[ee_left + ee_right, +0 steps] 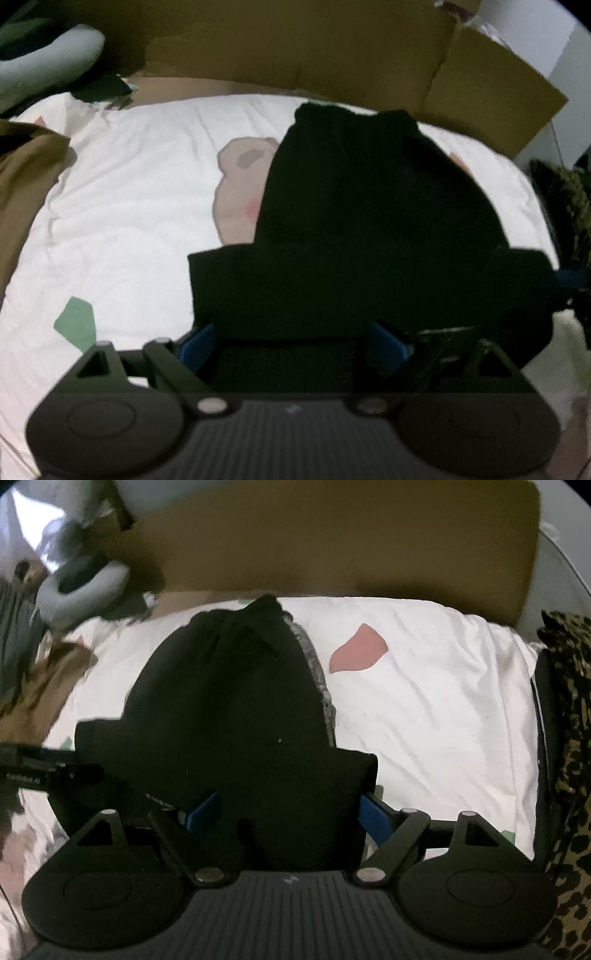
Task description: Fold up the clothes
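A black garment (369, 221) lies folded on the white bed sheet (129, 221), its narrow end pointing away from me. Its near edge reaches in between the blue pads (197, 347) of my left gripper (291, 347), whose jaws stand wide apart without pressing on the cloth. From the right wrist view the same black garment (229, 709) spreads ahead, and its near fold lies between the blue pads (376, 816) of my right gripper (290, 814), also wide and not clamping. A dark gripper body (33, 771) shows at that view's left edge.
A brown cardboard box (295, 48) stands along the far side of the bed. A leopard-print cloth (569, 738) lies at the right edge and a brown garment (26, 177) at the left. A grey padded thing (81, 590) sits at the far left corner.
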### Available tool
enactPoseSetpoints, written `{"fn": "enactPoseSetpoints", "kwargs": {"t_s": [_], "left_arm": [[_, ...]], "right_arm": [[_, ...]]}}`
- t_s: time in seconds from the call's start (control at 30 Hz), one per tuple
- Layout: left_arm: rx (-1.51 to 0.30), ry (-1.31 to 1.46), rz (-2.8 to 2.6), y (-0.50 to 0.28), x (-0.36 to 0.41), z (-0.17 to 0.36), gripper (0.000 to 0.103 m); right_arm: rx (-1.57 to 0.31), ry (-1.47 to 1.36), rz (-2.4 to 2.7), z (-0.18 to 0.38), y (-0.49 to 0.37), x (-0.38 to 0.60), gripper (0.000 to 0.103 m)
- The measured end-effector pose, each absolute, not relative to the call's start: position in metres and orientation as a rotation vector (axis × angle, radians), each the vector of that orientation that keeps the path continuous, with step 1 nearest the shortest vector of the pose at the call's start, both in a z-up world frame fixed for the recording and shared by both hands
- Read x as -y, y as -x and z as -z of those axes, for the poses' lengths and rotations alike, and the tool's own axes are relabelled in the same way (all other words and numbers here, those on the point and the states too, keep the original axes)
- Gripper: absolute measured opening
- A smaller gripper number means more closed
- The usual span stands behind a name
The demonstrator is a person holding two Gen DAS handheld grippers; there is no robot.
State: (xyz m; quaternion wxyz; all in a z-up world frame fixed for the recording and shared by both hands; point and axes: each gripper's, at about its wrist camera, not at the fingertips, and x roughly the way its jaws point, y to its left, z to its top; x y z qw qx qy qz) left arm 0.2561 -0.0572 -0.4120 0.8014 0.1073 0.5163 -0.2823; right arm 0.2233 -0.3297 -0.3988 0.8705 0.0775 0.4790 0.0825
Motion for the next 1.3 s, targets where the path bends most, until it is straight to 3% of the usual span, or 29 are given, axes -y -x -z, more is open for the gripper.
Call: {"fn": "enactPoseSetpoints", "kwargs": {"t_s": [0.23,0.47,0.53,1.3], "left_arm": [[-1.102,-0.339,0.596,-0.257,0.052,0.428,0.093],[-1.096,-0.367,0.615,-0.264,0.048,0.439,0.101],[-1.096,-0.364,0.621,-0.27,0.049,0.441,0.101],[-0.997,-0.355,0.595,-0.339,0.078,0.433,0.099]], "right_arm": [[-1.08,-0.058,-0.164,0.419,-0.211,0.32,0.087],[-1.106,-0.012,-0.138,0.431,-0.208,0.322,0.088],[-1.1,0.001,-0.123,0.433,-0.209,0.327,0.091],[-0.987,0.106,-0.07,0.428,-0.273,0.345,0.091]]}}
